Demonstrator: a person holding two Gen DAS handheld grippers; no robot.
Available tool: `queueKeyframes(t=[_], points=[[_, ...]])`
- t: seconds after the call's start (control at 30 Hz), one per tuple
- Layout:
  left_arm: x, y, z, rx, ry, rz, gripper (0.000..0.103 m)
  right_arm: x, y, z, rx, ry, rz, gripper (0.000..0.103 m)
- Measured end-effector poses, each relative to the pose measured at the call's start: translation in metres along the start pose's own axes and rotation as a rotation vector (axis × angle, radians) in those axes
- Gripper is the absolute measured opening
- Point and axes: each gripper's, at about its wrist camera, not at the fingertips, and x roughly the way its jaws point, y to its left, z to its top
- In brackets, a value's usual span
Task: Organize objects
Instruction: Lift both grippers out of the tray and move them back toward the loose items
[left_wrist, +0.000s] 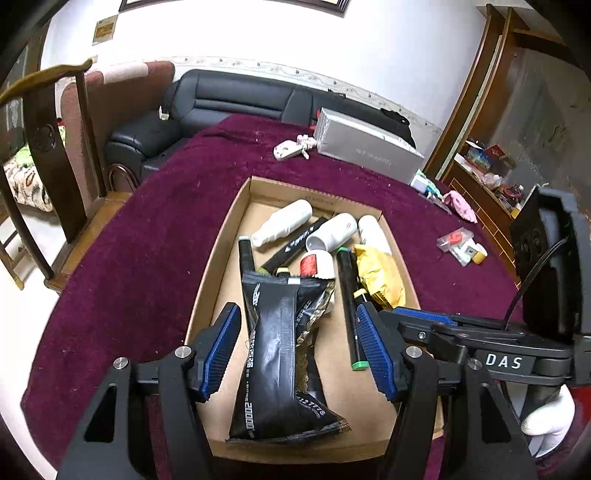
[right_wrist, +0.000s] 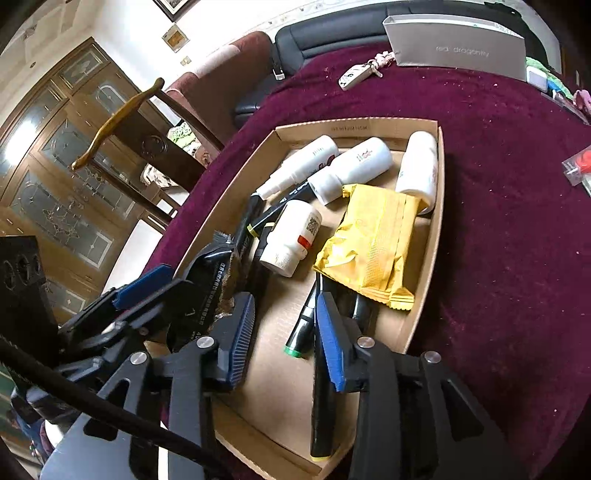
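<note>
A shallow cardboard tray (left_wrist: 221, 258) (right_wrist: 437, 236) on a maroon tablecloth holds white bottles (left_wrist: 282, 221) (right_wrist: 352, 166), black marker pens (left_wrist: 349, 295) (right_wrist: 301, 332), a yellow packet (left_wrist: 380, 273) (right_wrist: 369, 243) and a black snack packet (left_wrist: 280, 354) (right_wrist: 210, 280). My left gripper (left_wrist: 297, 343) is open, its blue pads on either side of the black packet, which lies in the tray's near end. My right gripper (right_wrist: 284, 325) is open over the tray's near part, with a green-capped marker between its fingers below. The right gripper's fingers also show at the right of the left wrist view (left_wrist: 421, 317).
On the cloth beyond the tray lie a grey box (left_wrist: 369, 147) (right_wrist: 458, 48), a white key fob (left_wrist: 286, 149) (right_wrist: 356, 75), a small plastic bag with red and yellow parts (left_wrist: 460, 245) and a pink item (left_wrist: 460, 205). A wooden chair (left_wrist: 48, 140) and black sofa (left_wrist: 221, 99) stand past the table edge.
</note>
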Motion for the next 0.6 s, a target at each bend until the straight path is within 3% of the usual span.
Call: queueKeyframes(t=[0.13,0.37,0.6], points=[[-0.015,-0.007,0.005,0.001,-0.03,-0.001,0.063,-0.013,-0.011,0.002,0.016,-0.029,-0.003,0.038],[-0.029,-0.033,0.014,0.001,-0.058,-0.071,0.064,-0.051,-0.043,0.005,0.054,-0.105,-0.052,0.04],[-0.024,-0.091,0.021,0.084,-0.036,-0.14,0.064,-0.104,-0.096,0.013,0.117,-0.199,-0.125,0.043]])
